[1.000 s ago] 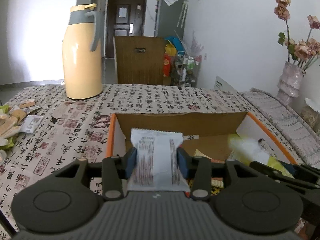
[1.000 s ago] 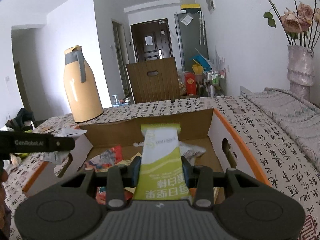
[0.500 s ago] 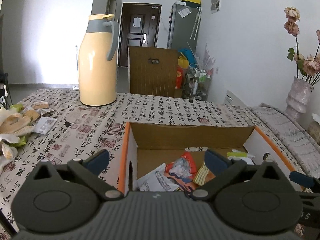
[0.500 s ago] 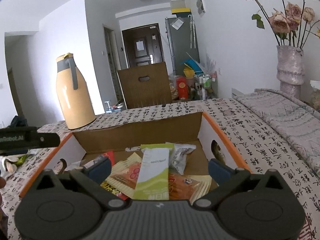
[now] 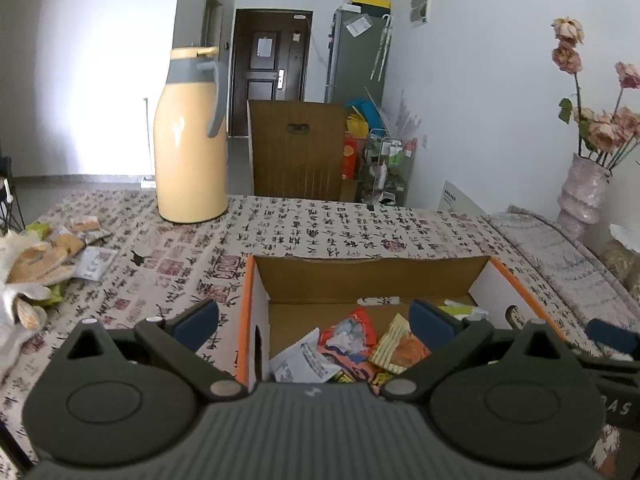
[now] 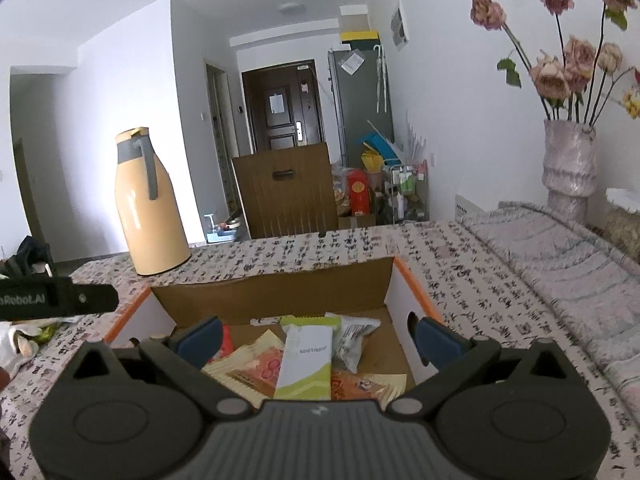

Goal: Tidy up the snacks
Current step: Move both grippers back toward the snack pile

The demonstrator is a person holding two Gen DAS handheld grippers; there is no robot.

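One yellow thermos (image 5: 191,148) on calligraphy-print tablecloth (image 5: 320,232), dark door (image 5: 272,76) behind

— Position of box? 
— The cardboard box (image 5: 372,280) sits on the table (image 5: 320,232) directly ahead of the left gripper (image 5: 314,318), snack packets (image 5: 352,340) inside. 
— Beyond? 
— Thermos (image 5: 190,148) behind-left; loose snacks (image 5: 52,252) far left.

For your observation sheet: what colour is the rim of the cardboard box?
Orange, on the box rim; clearest in the left wrist view.
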